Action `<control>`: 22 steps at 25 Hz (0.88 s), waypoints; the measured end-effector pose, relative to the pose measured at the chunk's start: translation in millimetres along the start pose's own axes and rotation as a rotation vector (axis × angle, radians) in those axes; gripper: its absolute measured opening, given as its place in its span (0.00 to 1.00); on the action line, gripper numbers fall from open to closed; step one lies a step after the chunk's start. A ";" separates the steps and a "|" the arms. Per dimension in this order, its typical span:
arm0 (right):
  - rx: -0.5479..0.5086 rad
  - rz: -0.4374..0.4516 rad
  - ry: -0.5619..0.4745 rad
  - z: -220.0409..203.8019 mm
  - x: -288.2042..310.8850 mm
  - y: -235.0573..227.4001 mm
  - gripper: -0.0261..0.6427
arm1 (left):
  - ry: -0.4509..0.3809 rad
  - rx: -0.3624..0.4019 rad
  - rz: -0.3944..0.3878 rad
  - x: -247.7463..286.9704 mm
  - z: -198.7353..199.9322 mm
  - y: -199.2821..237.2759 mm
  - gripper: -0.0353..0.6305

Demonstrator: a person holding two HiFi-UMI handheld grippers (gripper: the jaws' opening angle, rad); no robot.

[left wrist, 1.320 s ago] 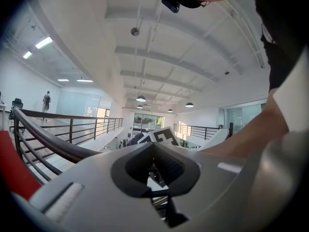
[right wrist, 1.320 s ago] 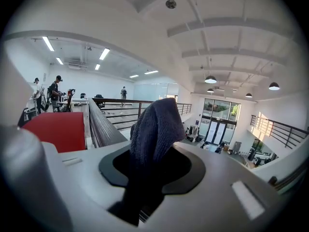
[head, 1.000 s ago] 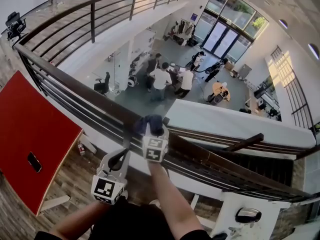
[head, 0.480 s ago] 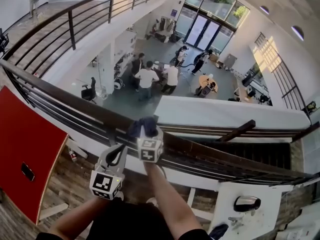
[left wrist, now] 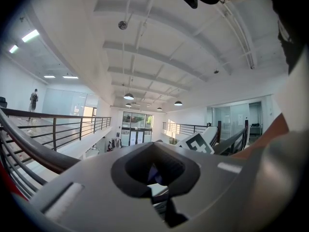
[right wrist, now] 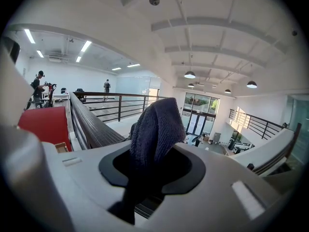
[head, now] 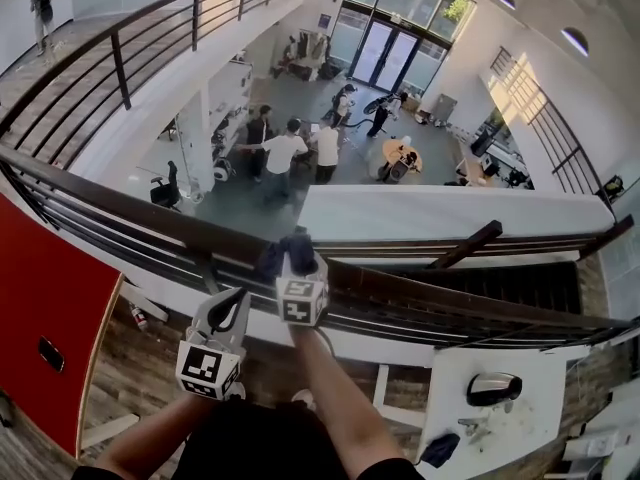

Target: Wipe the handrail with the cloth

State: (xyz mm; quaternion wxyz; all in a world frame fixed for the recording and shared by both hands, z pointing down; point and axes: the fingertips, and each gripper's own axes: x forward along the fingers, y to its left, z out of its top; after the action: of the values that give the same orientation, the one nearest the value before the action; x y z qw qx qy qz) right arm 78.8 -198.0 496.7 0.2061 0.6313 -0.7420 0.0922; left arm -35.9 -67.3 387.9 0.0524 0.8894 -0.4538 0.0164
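Observation:
A dark wooden handrail (head: 130,213) crosses the head view from the left edge to the right. My right gripper (head: 298,260) is shut on a dark blue cloth (head: 288,252), which rests on top of the rail. In the right gripper view the cloth (right wrist: 157,129) stands bunched up between the jaws of the right gripper (right wrist: 154,170), with the handrail (right wrist: 91,124) running off to the left. My left gripper (head: 238,303) hangs just below the rail on my side, left of the cloth, and looks shut and empty. The left gripper (left wrist: 155,170) looks along the handrail (left wrist: 34,151).
Thin metal bars (head: 120,253) run under the handrail. Beyond it the floor drops to an atrium with several people (head: 285,153). A red table (head: 40,308) stands at my left, and a white table (head: 490,398) with small items at the lower right.
My right gripper and the cloth have slid a little to the right along the rail, away from the post. The head view has turned right, so the red table shows less.

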 end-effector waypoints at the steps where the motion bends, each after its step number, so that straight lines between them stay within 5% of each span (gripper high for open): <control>1: 0.002 -0.008 0.000 -1.0 -1.9 -3.3 0.23 | 0.005 0.000 -0.008 0.4 -1.7 -2.5 0.05; 9: 0.034 -0.064 -0.011 -13.6 -19.1 -40.6 0.23 | -0.001 0.077 -0.088 11.4 3.2 -41.2 0.05; 22: 0.072 -0.128 0.014 -39.2 -42.6 -99.1 0.23 | 0.030 0.050 -0.166 29.9 -6.5 -90.3 0.05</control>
State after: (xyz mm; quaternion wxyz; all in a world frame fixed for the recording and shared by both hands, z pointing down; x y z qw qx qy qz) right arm 187.8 -162.6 501.6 0.1937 0.6840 -0.6947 0.1098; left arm 54.8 -38.1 389.7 0.0381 0.9247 -0.3770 0.0365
